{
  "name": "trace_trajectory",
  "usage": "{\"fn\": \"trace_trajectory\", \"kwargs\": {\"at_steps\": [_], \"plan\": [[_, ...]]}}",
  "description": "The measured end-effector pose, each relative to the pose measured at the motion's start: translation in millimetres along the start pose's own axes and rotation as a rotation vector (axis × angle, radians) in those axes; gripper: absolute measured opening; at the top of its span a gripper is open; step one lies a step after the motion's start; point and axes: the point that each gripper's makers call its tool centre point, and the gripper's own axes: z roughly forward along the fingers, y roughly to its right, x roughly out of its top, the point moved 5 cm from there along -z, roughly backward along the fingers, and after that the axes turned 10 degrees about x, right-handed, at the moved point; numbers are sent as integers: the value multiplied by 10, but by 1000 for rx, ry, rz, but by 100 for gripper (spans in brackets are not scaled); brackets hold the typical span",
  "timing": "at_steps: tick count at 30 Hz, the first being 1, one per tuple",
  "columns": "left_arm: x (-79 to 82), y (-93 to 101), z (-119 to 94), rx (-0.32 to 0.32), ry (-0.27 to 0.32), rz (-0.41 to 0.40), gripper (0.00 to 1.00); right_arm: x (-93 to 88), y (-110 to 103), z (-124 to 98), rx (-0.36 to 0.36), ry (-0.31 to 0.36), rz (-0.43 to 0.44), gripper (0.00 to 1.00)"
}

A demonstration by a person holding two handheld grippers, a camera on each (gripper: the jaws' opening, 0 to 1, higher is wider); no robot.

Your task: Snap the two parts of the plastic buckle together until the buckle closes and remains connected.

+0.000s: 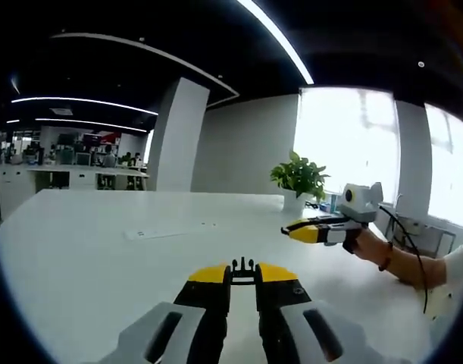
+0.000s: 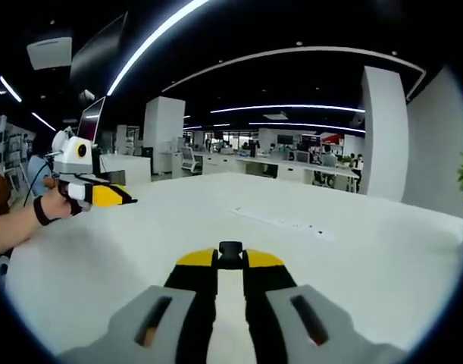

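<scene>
Overhead, two grippers are hovering above a white table (image 1: pixel 79 250): the left gripper (image 1: pixel 243 271) is clamping one pronged black buckle half (image 1: pixel 243 267), the right gripper (image 2: pixel 230 256) is pinching the other buckle half (image 2: pixel 230 252). One potted plant (image 1: pixel 299 179) is standing behind; no writing is readable.

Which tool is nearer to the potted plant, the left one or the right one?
Right. The right tool hangs just before the potted plant; the left tool is further back.
</scene>
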Motion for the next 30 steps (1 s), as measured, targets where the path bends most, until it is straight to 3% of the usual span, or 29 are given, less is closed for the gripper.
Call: {"fn": "trace_trajectory", "kwargs": {"at_steps": [12,16,30], "plan": [[-9,83,-144,-16,23,-7,11,-30,-59,-80,-6,0,17,11],[-39,62,-195,16,17,21,11,-40,-83,-101,-5,-3,9,11],[-201,248,-290,-10,-12,34,11,-32,-226,-176,5,5,-8,11]]}}
